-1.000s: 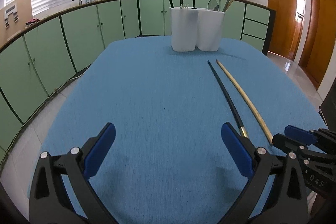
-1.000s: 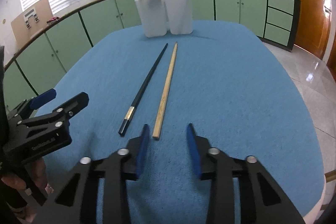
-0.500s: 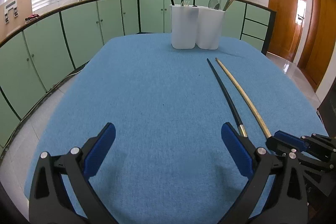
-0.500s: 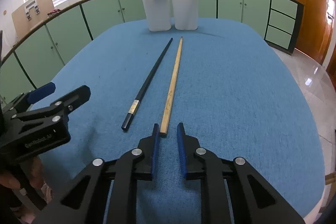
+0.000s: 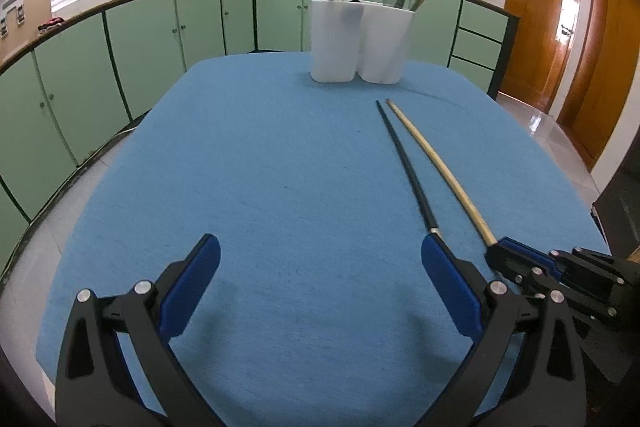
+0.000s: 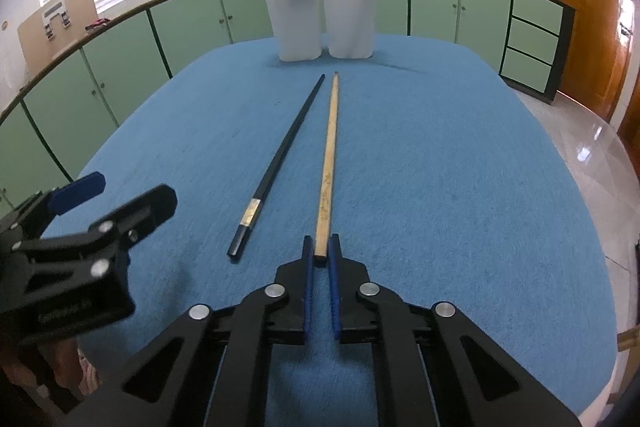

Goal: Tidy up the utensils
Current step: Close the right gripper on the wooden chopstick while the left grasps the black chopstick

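A wooden chopstick (image 6: 328,163) and a black chopstick (image 6: 280,163) lie side by side on the blue table, pointing at the two white holders (image 6: 320,19) at the far end. My right gripper (image 6: 320,251) is shut on the near end of the wooden chopstick, which rests on the cloth. In the left wrist view the wooden chopstick (image 5: 436,163), the black chopstick (image 5: 408,167) and the holders (image 5: 360,43) show to the right. My left gripper (image 5: 320,263) is open and empty, low over the table, left of the chopsticks. The right gripper also shows there (image 5: 504,255).
The holders hold several utensils: black ones in the left cup (image 6: 296,23), wooden and grey ones in the right cup (image 6: 352,19). Blue cloth (image 5: 280,187) covers the table. Green cabinets (image 5: 120,67) ring the room; a wooden door (image 5: 540,7) stands at right.
My right gripper moved forward and closed its jaws onto the near end of the wooden chopstick. My left gripper stayed open and shifted slightly.
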`<state>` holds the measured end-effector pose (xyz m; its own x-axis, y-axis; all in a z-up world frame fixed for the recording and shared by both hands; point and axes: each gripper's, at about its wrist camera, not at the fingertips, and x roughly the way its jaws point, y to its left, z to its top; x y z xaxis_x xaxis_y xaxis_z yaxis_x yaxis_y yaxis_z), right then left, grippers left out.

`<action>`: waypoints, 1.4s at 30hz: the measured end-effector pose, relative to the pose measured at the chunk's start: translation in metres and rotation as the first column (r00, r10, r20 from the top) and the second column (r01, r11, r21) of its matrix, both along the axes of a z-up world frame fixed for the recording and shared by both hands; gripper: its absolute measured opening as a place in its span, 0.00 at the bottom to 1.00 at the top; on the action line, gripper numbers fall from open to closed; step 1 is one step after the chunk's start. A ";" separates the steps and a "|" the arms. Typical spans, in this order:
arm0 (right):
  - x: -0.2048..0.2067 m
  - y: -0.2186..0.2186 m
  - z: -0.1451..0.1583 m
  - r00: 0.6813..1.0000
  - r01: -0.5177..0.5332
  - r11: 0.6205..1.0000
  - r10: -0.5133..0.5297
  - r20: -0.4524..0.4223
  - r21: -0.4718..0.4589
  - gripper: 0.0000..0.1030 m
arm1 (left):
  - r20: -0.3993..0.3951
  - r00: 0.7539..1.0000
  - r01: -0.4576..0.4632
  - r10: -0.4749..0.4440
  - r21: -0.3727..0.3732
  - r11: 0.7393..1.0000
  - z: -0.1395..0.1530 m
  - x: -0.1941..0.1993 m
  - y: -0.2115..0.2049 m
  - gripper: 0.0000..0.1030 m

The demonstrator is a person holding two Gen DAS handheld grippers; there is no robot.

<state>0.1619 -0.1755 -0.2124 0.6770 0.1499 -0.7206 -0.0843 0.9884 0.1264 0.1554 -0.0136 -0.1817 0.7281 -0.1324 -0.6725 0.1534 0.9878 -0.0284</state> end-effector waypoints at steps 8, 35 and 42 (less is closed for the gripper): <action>-0.001 -0.003 0.000 1.000 -0.007 1.000 0.007 -0.009 0.011 0.07 | -0.010 1.000 0.019 -0.019 0.007 1.000 -0.003 -0.004 -0.011 0.94; -0.007 -0.034 -0.003 0.996 0.089 0.995 -0.089 -0.002 0.036 0.06 | -0.071 0.993 0.096 -0.096 0.001 0.995 -0.011 -0.009 -0.047 0.71; -0.009 -0.043 -0.002 0.994 0.105 0.993 -0.105 -0.004 0.062 0.06 | -0.095 0.990 0.104 -0.103 0.010 0.994 -0.019 -0.004 -0.061 0.50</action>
